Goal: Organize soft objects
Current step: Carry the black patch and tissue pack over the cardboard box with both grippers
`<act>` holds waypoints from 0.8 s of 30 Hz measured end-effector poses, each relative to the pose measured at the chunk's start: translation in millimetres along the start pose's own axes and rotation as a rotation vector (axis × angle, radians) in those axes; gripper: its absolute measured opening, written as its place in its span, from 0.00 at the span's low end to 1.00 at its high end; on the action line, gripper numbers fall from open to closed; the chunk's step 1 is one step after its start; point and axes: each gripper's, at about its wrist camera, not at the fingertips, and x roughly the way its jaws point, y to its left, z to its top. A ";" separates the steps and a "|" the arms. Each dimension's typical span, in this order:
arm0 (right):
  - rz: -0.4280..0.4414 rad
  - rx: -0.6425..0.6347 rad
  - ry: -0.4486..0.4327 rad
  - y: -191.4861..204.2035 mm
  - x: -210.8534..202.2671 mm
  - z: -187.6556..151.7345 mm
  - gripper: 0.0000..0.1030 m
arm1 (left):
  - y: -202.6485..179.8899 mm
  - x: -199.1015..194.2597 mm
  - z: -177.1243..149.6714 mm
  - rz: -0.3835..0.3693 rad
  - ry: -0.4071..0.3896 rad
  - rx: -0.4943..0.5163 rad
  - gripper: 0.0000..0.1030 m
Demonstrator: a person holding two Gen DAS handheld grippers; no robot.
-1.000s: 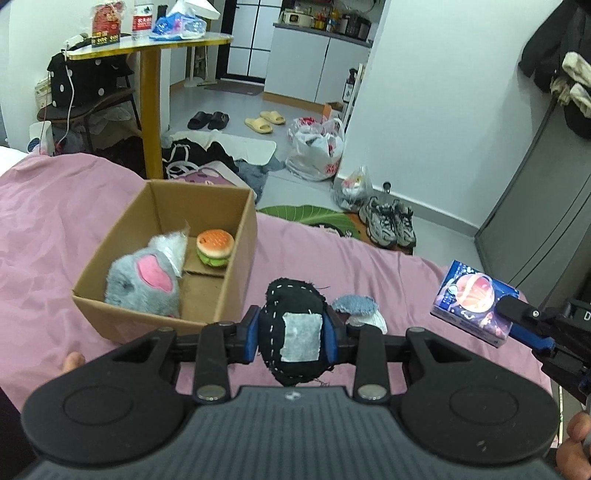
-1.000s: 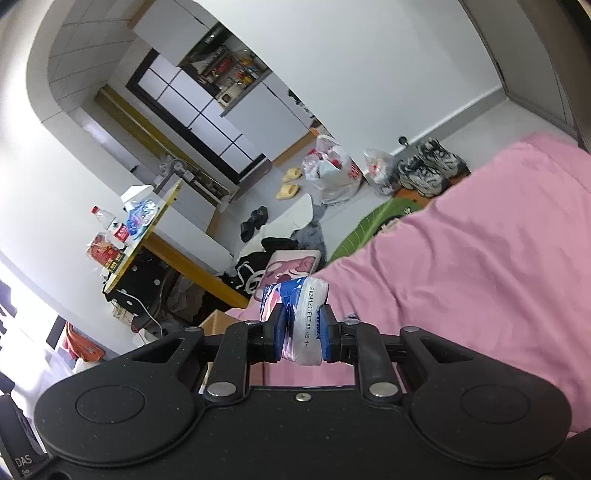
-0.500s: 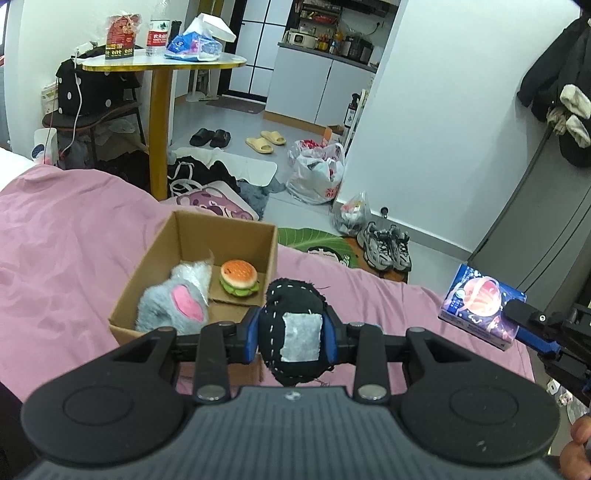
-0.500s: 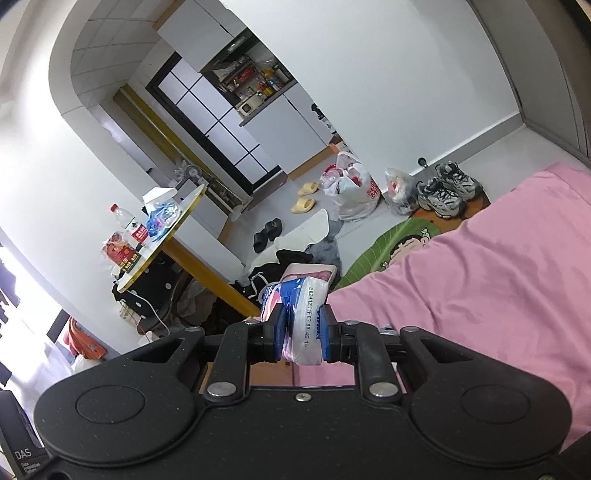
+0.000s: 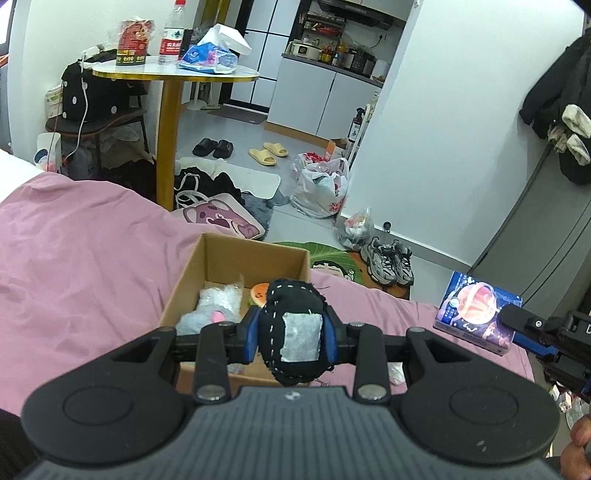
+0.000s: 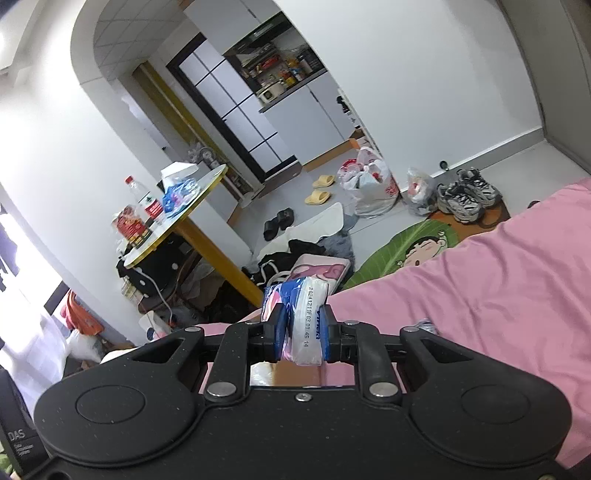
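I see a black stitched pouch [image 5: 293, 329] with a grey patch, held upright over the near edge of the open cardboard box [image 5: 258, 254] on the pink bed. Inside lie a grey-pink plush [image 5: 214, 308] and, I think, a toy burger [image 5: 258, 292]. A blue-pink tissue pack [image 5: 476, 312] hangs off to the right, squeezed.

We read "2024121F03 00 45 14" in dark print running along white end flap of tissue pack [image 6: 303, 325]. Beside it on blue band, partial letters, seemingly "Vinda". On black device [image 6: 16, 439] at lower left edge of right wrist view we read "DAS"; smaller lines below too small to read. Red-labelled bottle [image 5: 171, 35] and red snack bag [image 5: 131, 42] carry print we cannot read.
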 end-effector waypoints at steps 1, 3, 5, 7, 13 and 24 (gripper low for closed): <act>0.003 -0.005 0.002 3.3 1.1 -0.8 0.18 | 3.2 1.5 0.9 0.000 0.001 -0.006 0.32; 0.008 -0.018 0.006 11.3 4.6 -3.2 0.18 | 11.5 2.4 3.9 0.000 0.000 -0.018 0.32; 0.012 -0.028 0.012 18.1 9.1 -4.8 0.18 | 18.3 3.6 7.7 -0.001 -0.004 -0.026 0.32; 0.014 -0.034 0.024 22.7 14.5 -6.2 0.18 | 26.1 5.2 11.7 -0.003 -0.008 -0.036 0.32; 0.008 -0.054 0.051 38.6 31.5 -13.9 0.18 | 48.4 17.5 20.8 -0.021 0.001 -0.060 0.32; -0.022 -0.072 0.088 55.0 57.9 -22.2 0.18 | 66.0 52.9 24.8 -0.081 0.056 -0.097 0.33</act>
